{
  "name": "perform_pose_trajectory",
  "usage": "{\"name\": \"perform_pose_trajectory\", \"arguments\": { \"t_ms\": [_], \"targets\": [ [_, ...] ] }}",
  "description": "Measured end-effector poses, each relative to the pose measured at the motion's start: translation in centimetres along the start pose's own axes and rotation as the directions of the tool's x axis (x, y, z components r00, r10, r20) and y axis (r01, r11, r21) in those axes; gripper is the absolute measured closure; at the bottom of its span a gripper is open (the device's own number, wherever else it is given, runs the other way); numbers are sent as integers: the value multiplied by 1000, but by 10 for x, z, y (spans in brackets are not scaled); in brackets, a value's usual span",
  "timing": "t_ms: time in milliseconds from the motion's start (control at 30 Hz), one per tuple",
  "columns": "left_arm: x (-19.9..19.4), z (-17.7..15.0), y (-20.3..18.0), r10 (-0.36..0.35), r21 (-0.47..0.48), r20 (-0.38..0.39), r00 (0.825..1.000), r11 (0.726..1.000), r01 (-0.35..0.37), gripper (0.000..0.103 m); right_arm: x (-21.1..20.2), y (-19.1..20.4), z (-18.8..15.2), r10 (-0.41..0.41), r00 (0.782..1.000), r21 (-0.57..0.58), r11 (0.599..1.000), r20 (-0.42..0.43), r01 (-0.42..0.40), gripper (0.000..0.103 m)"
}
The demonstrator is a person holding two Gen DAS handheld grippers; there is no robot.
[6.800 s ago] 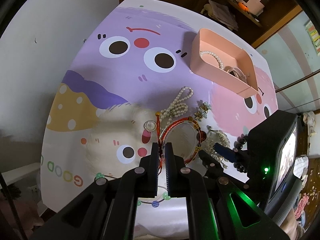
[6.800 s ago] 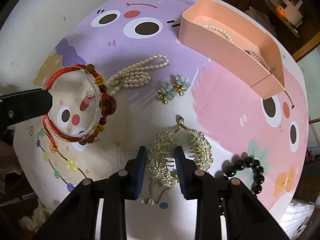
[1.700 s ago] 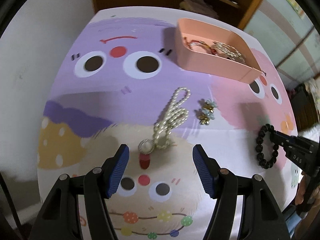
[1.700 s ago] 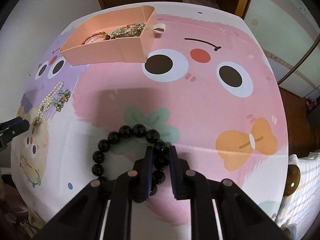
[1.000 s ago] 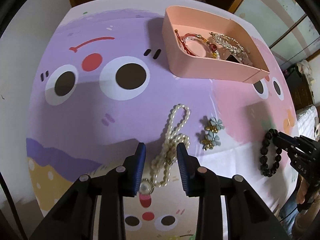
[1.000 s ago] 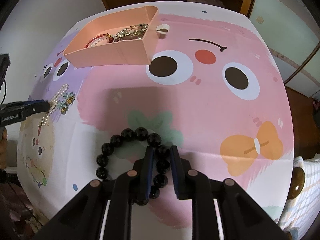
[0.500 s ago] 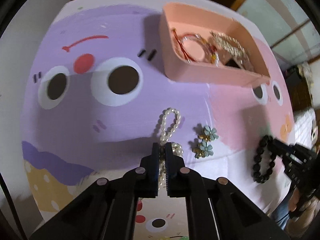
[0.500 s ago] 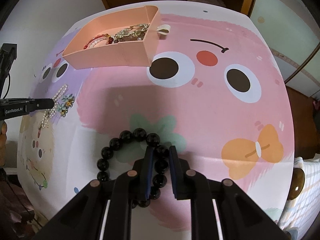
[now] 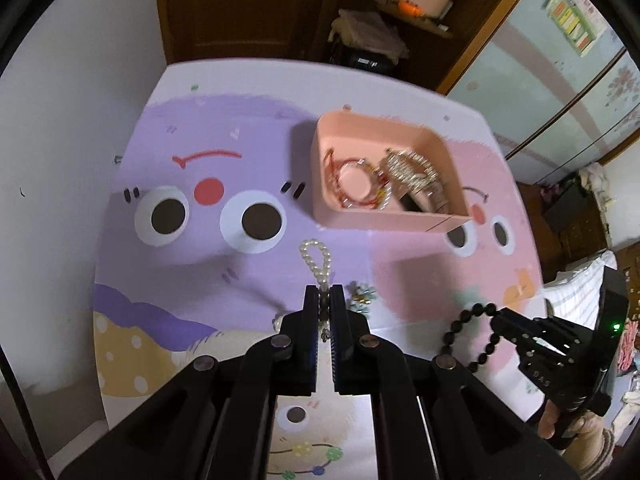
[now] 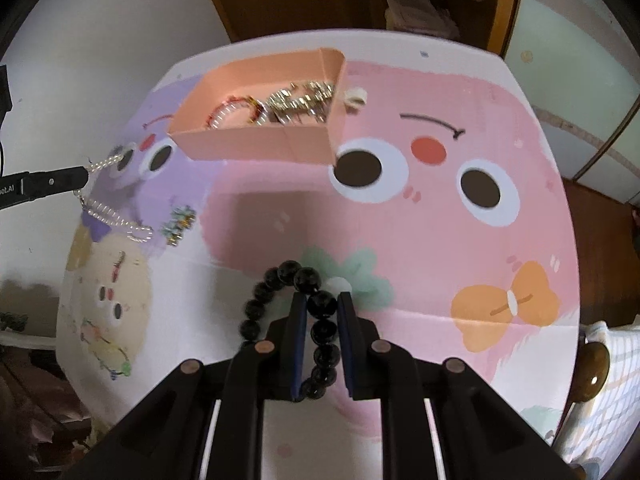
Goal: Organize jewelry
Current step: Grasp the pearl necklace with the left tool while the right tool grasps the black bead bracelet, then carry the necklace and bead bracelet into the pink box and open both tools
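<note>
My left gripper point(image 9: 324, 294) is shut on the white pearl necklace point(image 9: 318, 258) and holds it above the cartoon mat; the necklace also shows in the right wrist view point(image 10: 108, 210), hanging from the left fingers. My right gripper point(image 10: 322, 300) is shut on the black bead bracelet point(image 10: 280, 280), lifted off the mat; the bracelet also shows in the left wrist view point(image 9: 474, 332). The pink tray point(image 9: 320, 184) holds a red bracelet point(image 9: 352, 184) and a gold hair clip point(image 9: 416, 172). Blue flower earrings point(image 9: 362, 296) lie on the mat beside my left fingers.
The cartoon mat point(image 10: 440, 220) covers the table. A white wall is on the left, a wooden cabinet and shelves behind the table. A small white object point(image 10: 354, 98) lies by the tray's right corner. A bed edge shows at the far right.
My left gripper shut on the pearl necklace and lifted it. My right gripper raised the black bracelet off the mat. Both have moved up and back, showing more of the room.
</note>
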State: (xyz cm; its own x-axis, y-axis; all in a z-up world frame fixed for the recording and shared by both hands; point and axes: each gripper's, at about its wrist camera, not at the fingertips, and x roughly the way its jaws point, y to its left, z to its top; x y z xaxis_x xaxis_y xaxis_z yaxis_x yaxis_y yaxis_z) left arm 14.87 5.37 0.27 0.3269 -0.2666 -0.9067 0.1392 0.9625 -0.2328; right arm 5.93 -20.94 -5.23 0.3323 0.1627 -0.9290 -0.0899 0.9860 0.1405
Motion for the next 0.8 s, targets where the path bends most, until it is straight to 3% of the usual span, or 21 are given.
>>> {"name": "perform_pose_trajectory", "arguments": {
  "t_ms": [433, 800],
  "targets": [
    [-76, 18, -31, -36, 39, 115, 993, 999, 32, 100, -63, 24, 33, -1, 992, -50, 999, 129, 8, 88],
    [-122, 52, -64, -44, 101, 200, 979, 995, 24, 100, -120, 38, 89, 36, 971, -64, 998, 238, -22, 88]
  ]
}}
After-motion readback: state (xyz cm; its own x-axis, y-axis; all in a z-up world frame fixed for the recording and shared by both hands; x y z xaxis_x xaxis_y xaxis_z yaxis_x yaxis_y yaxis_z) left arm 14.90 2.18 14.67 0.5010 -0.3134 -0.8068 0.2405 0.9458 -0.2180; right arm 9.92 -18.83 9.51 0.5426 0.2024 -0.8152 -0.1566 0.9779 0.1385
